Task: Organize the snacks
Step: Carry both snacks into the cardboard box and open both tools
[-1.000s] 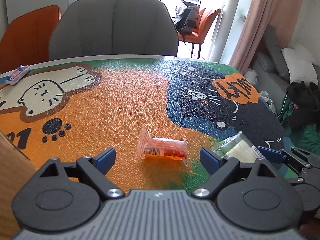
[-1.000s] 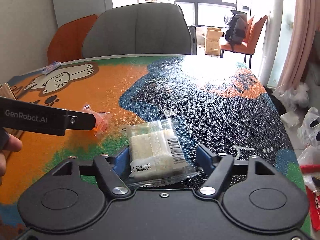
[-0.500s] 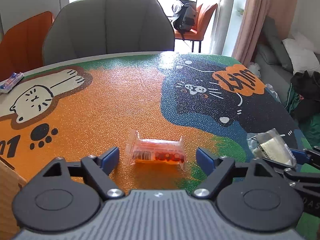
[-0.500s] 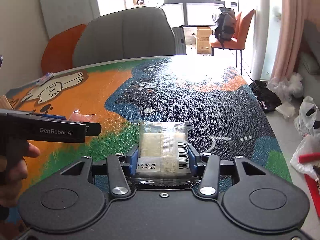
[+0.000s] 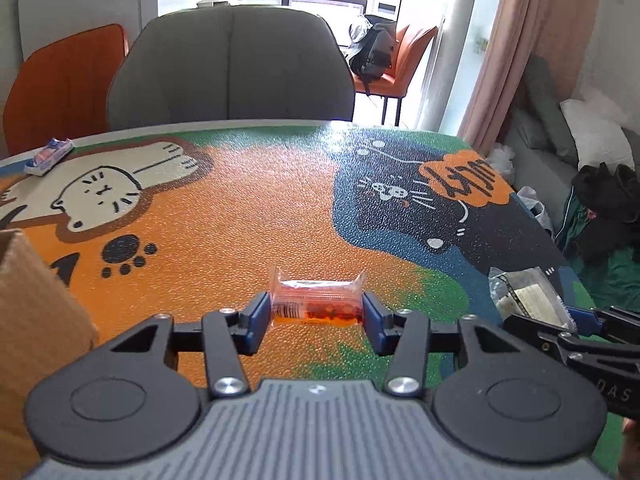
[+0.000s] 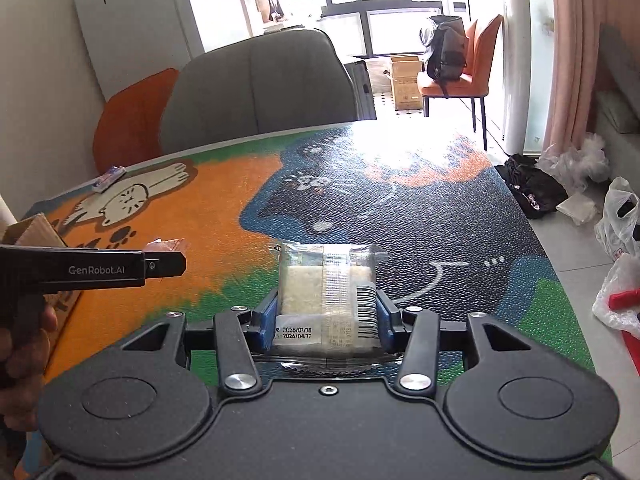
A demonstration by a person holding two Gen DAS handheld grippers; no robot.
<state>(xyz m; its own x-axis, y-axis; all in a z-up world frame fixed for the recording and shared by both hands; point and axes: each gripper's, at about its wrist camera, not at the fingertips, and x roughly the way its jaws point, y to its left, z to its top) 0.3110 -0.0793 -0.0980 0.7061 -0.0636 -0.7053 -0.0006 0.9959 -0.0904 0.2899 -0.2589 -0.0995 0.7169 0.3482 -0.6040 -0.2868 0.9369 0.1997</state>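
My left gripper (image 5: 316,312) is shut on a small clear packet of orange snack (image 5: 316,303), just above the cartoon cat table mat (image 5: 248,208). My right gripper (image 6: 326,316) is shut on a clear packet of white rice cake (image 6: 326,294) with a barcode and date label, held over the mat (image 6: 440,216). That packet (image 5: 528,298) and the right gripper show at the right edge of the left wrist view. The left gripper's side (image 6: 96,270) shows at the left of the right wrist view, with the orange packet (image 6: 168,246) peeking behind it.
A cardboard box (image 5: 36,320) stands at the near left, also seen in the right wrist view (image 6: 34,230). A small blue and white packet (image 5: 50,156) lies at the far left edge. A grey chair (image 5: 232,68) and an orange chair (image 5: 64,84) stand behind the table.
My left gripper closed on the orange packet, which lay free between open fingers before. My right gripper closed on the rice cake packet and lifted it slightly.
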